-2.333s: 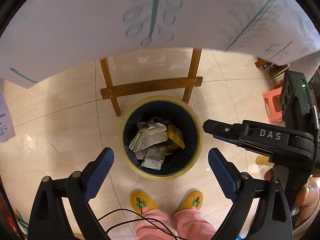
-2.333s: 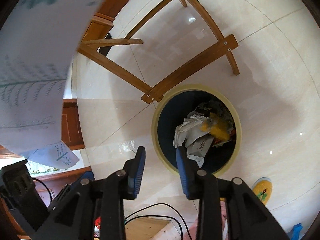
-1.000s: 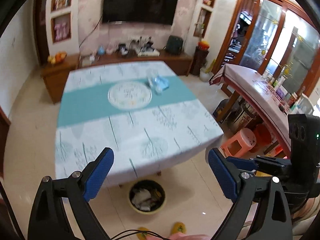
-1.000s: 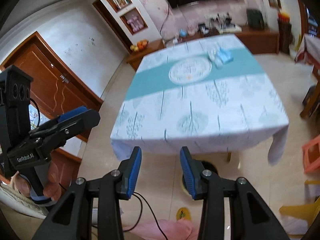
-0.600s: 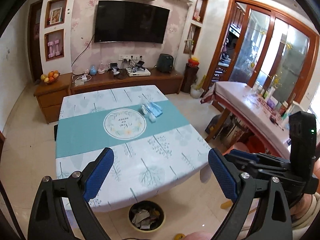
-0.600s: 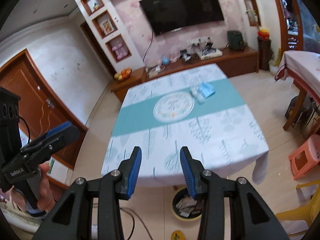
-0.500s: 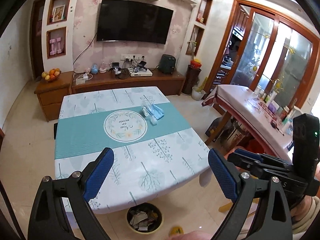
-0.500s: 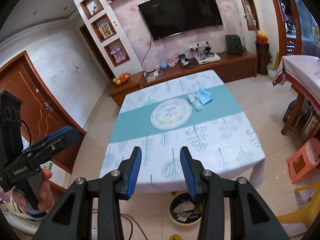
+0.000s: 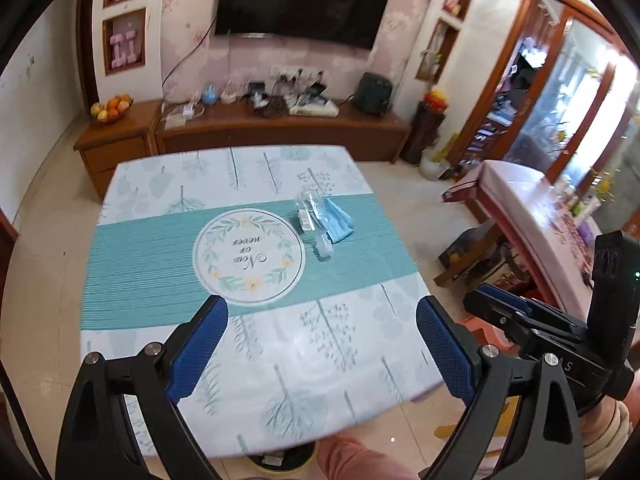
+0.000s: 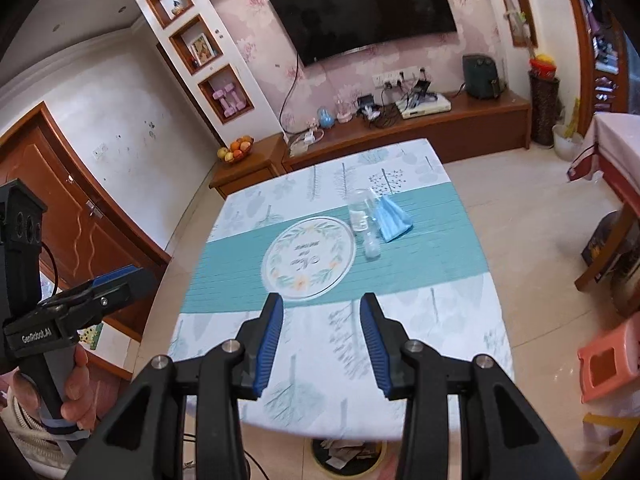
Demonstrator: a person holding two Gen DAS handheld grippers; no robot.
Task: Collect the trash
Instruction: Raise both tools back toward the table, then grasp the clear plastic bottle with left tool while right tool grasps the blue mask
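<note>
Having swung up from the trash bin (image 10: 347, 456) seen head-on 2.3 seconds ago, both cameras now look across the bench (image 9: 132, 256), and the bin shows only as a sliver under its near edge. The left hand-held gripper (image 9: 322, 350) is spread wide with nothing between its blue pads; the right hand-held gripper (image 10: 321, 344) is parted more narrowly, also empty. Both hover above the bench's near edge. Three pieces of trash lie together on the teal stripe, just right of the round printed mat (image 10: 309, 258): one crushed clear bottle (image 10: 359, 210), one small clear cup (image 10: 371, 245) nearer the camera, and one blue face mask (image 10: 393, 216) touching the bottle's right side. One pink stool (image 10: 608, 360) stands on the floor to the right. Nothing lies on the bench between the pads and the trash.
</note>
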